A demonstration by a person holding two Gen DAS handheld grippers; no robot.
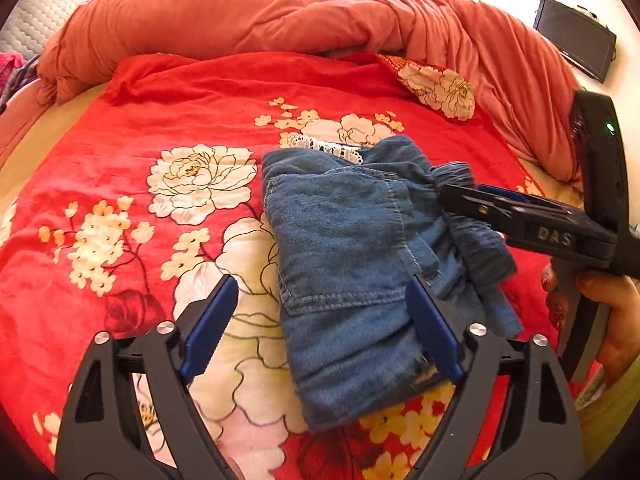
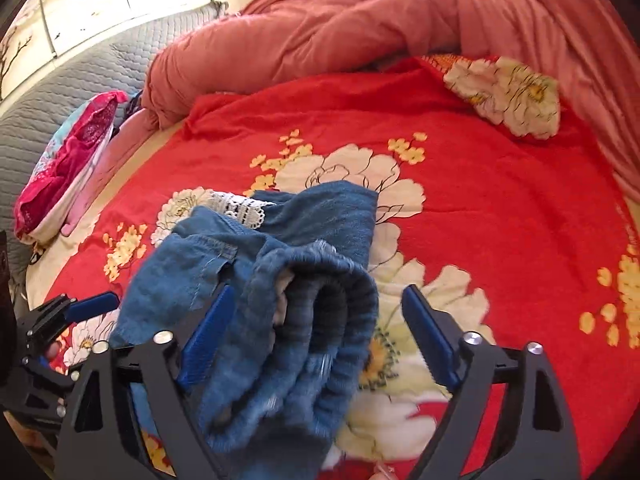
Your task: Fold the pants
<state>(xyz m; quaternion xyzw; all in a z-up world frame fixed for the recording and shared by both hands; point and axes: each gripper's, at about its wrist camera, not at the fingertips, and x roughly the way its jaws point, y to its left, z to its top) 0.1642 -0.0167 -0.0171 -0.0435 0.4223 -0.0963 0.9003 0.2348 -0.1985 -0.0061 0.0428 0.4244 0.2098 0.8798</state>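
Blue denim pants (image 1: pixel 352 248) with a white lace trim (image 1: pixel 320 145) lie folded into a compact bundle on the red flowered blanket (image 1: pixel 168 112). My left gripper (image 1: pixel 320 320) is open just above the bundle's near left part, one finger on each side of it. My right gripper (image 2: pixel 316 320) is open, with the gathered waistband (image 2: pixel 320 312) bunched between its fingers. It shows from the side in the left wrist view (image 1: pixel 452 196), at the bundle's right edge. The pants also show in the right wrist view (image 2: pixel 256 248).
A salmon quilt (image 1: pixel 260 12) is heaped along the far side of the bed. A pink patterned cloth (image 2: pixel 68 160) lies at the left bed edge by a grey quilted surface (image 2: pixel 60 80). A dark screen (image 1: pixel 576 38) stands at the far right.
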